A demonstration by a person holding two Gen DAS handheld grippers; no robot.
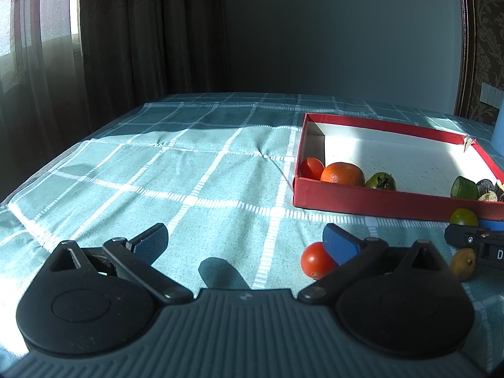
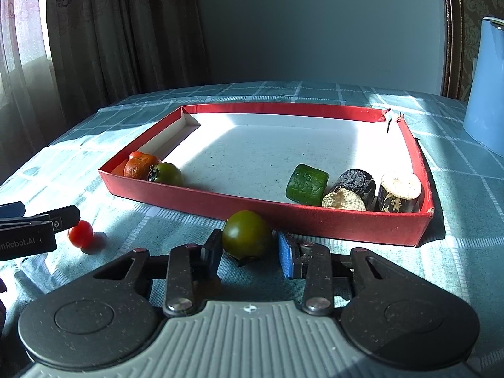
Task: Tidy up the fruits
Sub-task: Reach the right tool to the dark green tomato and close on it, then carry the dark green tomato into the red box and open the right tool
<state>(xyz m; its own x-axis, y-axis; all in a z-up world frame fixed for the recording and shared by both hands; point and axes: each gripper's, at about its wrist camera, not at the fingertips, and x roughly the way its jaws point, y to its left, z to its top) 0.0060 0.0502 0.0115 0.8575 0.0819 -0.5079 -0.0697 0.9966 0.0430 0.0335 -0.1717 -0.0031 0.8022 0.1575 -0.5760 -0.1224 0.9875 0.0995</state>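
Note:
A red shallow box (image 2: 315,220) (image 1: 362,201) lies on the checked cloth. Its left corner holds a red tomato (image 1: 311,168), an orange (image 1: 342,173) (image 2: 140,166) and a green persimmon (image 1: 381,181) (image 2: 167,173). Its right corner holds a green chunk (image 2: 306,183) and two eggplant pieces (image 2: 351,190). My left gripper (image 1: 245,241) is open wide; a red cherry tomato (image 1: 316,260) (image 2: 80,233) lies on the cloth at its right finger. My right gripper (image 2: 250,250) is open around a green tomato (image 2: 247,234) (image 1: 463,217) in front of the box. A small brownish fruit (image 1: 462,264) lies by the right gripper.
A pale blue container (image 2: 486,85) stands at the right beyond the box. Curtains hang at the far left and a plain wall lies behind the table. The cloth's left edge drops off near the curtains.

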